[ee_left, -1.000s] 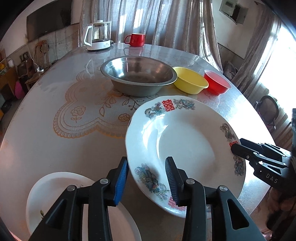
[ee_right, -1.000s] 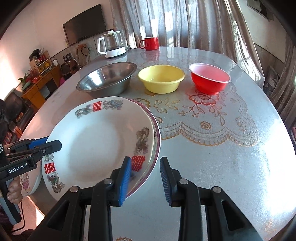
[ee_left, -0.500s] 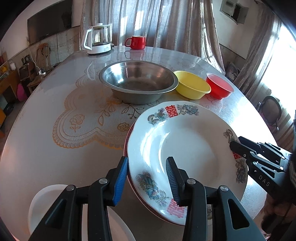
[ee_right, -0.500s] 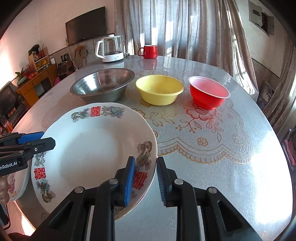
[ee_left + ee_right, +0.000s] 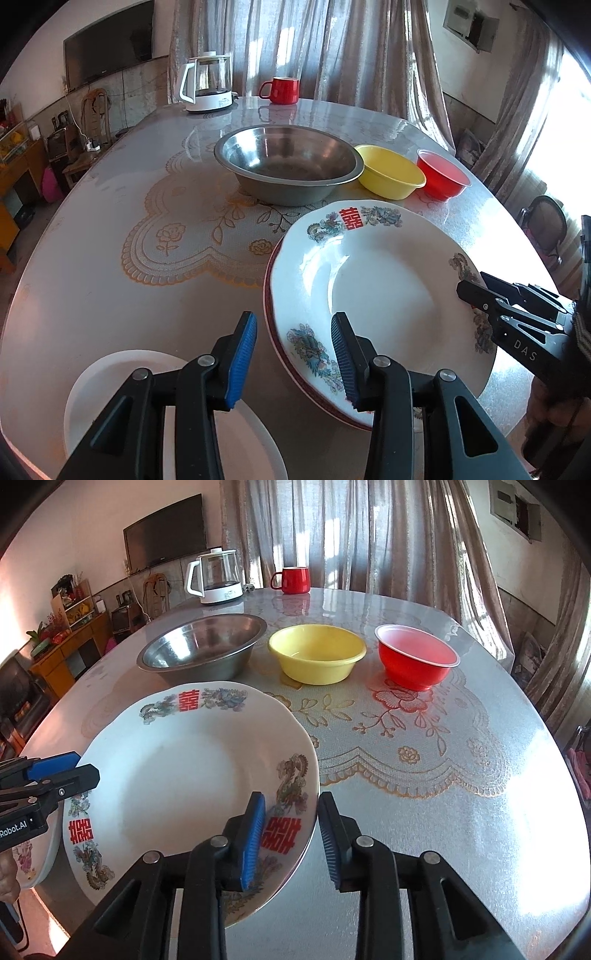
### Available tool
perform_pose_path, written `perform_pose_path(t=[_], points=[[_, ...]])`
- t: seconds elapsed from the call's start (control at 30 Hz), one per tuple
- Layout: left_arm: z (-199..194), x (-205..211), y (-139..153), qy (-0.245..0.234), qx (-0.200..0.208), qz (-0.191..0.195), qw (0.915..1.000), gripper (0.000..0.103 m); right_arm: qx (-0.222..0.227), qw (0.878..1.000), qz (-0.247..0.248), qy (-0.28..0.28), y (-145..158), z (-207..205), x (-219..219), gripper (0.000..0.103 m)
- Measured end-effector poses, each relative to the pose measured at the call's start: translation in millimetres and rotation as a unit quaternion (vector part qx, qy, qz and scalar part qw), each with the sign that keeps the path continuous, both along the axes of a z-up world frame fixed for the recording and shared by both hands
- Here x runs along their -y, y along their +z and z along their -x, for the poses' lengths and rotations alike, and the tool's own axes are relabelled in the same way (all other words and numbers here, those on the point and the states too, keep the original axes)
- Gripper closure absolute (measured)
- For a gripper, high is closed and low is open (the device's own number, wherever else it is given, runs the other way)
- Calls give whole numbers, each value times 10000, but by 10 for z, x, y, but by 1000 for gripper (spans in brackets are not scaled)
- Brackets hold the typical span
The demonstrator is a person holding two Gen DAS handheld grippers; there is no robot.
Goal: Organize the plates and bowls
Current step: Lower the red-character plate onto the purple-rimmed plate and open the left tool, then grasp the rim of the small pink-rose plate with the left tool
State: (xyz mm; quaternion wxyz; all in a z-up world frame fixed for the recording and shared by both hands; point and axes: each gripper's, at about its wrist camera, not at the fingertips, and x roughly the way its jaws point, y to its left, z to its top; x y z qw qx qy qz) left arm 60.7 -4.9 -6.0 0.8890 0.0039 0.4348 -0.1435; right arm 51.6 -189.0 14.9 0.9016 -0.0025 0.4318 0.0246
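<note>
Finds the patterned plate (image 5: 369, 295) lying near the front edge of the worktop (image 5: 110, 258), nested on a red-rimmed plate (image 5: 268, 295) with only a sliver of that lower rim showing at the left. Notes the left gripper (image 5: 291, 354) straddling the near rim, jaws partly open, with a clear gap between the outer pad and the plate edge; records no grip. Notes the right gripper (image 5: 291, 845) astride the opposite rim, jaws having just been opening, rim between the pads but clear space on the outer side; records nothing held. Judges the two-sided hold as a means of keeping a wide, shallow plate level during stacking, and the slack jaws as a release onto the stack. Records a plain white plate (image 5: 110, 387) just beside the left gripper, apart from the stack and presumably next for collection. Finds a steel bowl (image 5: 288, 162), yellow bowl (image 5: 391, 173) and red bowl (image 5: 441, 177) in a row behind the plates, largest to smallest, none nested yet. Advises clearing the rim before withdrawal, to avoid dragging the top plate off centre.
</note>
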Motion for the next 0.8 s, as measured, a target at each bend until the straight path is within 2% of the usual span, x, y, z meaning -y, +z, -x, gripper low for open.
perform_pose_path(t=[0.3,0.43,0.8], points=[[83,-111,12,175,48,-84,9998,61,-14,9997,-242,-93,58,43,47,72],[99,-181,13,234,29,-9,9997,61,76,9992,-383,-113,135,70,59,68],[140,-379,51,499,59,123,9987,61,334,9969,-700,117,321,152,-41,66]])
